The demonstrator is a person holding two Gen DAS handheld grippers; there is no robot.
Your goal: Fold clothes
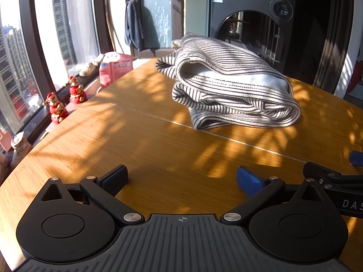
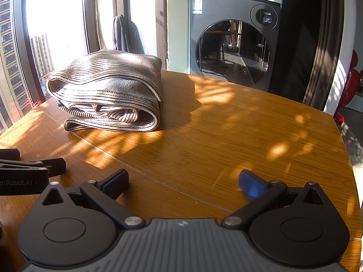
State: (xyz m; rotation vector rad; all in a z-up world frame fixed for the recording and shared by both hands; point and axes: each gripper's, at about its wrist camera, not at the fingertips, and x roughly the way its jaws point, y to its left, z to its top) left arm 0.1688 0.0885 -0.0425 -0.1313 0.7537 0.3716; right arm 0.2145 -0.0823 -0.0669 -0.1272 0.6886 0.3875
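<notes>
- Striped garment [image 1: 231,83] sits on the wooden bench [image 1: 158,154], already in a thick, loosely stacked bundle w/ several layers; far side of the bench seam from both tools, in front of the washing machine [image 2: 236,43].
- Handling, by my read: soft knit w/ fleecy inside, light, floppy, not slippery or fragile. Layers will slump or slide apart if lifted by one ply.
- Best hold: prob. pinch the hemmed edge or a corner, taking all layers together, or one tool each end of the rolled front fold to keep it square.
- Left hand-held gripper [image 1: 181,179]: fingers spread wide, nothing between them, low over the bench, aimed at the bundle but well short of it.
- Right hand-held gripper [image 2: 183,181]: also spread wide and empty, low, just beside the left one; bundle lies ahead to its left.
</notes>
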